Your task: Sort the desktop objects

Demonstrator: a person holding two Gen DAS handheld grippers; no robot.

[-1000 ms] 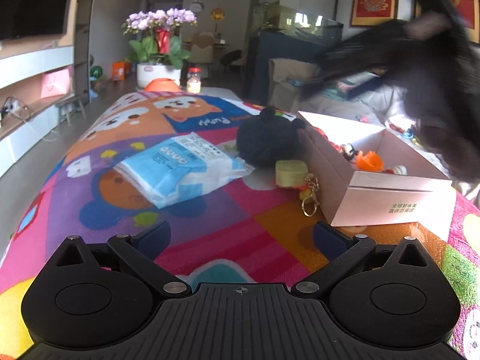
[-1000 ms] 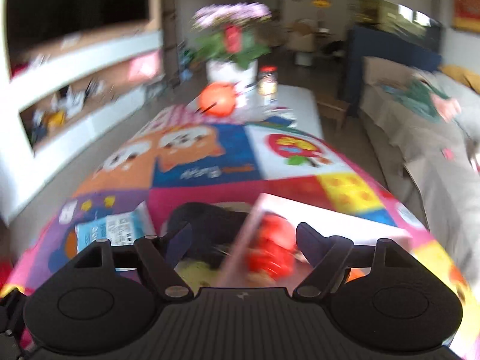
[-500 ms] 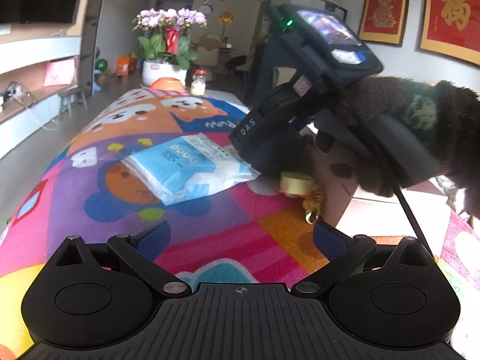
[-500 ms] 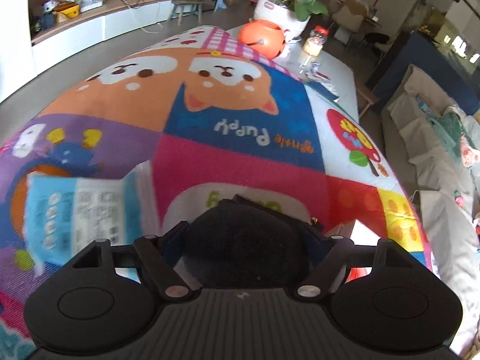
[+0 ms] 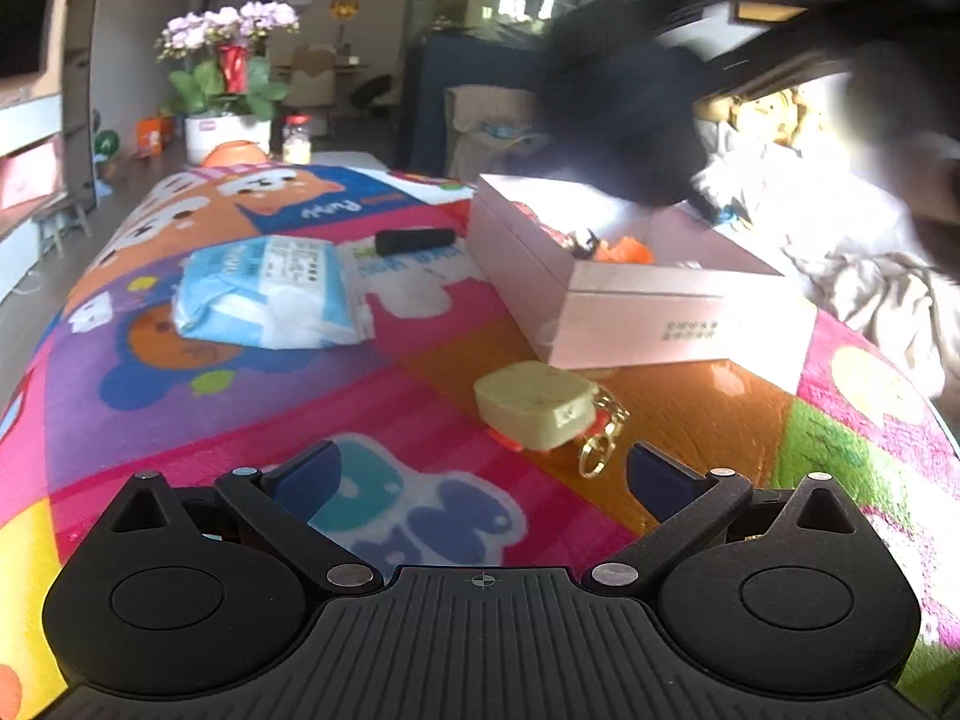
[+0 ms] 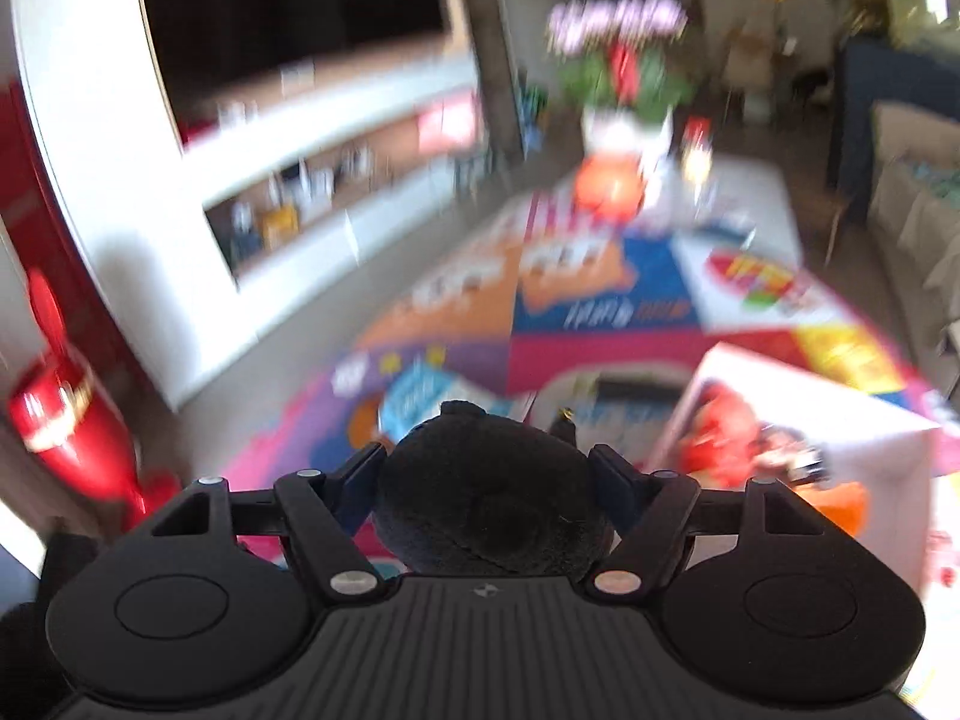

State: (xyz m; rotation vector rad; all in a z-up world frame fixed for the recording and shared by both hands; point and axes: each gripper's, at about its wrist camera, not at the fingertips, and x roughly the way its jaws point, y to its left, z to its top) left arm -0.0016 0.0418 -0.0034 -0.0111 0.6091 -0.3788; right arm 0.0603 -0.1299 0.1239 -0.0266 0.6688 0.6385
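Observation:
My right gripper point(image 6: 489, 480) is shut on a black fuzzy ball point(image 6: 486, 498) and holds it in the air above the table; it shows blurred in the left wrist view point(image 5: 618, 120) over the pink box point(image 5: 678, 324). The box holds small red and orange items point(image 5: 624, 249). My left gripper point(image 5: 480, 468) is open and empty, low over the mat, just short of a pale yellow-green case with a gold keyring point(image 5: 534, 405). A blue-white tissue pack point(image 5: 270, 294) and a black cylinder point(image 5: 414, 240) lie farther back.
The table carries a colourful cartoon mat point(image 5: 180, 396). A flower pot point(image 5: 225, 90), an orange ball point(image 5: 237, 153) and a jar point(image 5: 297, 147) stand at the far end. A sofa with cloth point(image 5: 870, 276) is at the right. A white shelf unit point(image 6: 300, 138) lines the left wall.
My right gripper closed on the black ball and lifted it off the mat toward the box. The black cylinder behind it is now uncovered. My left gripper moved closer to the yellow-green case.

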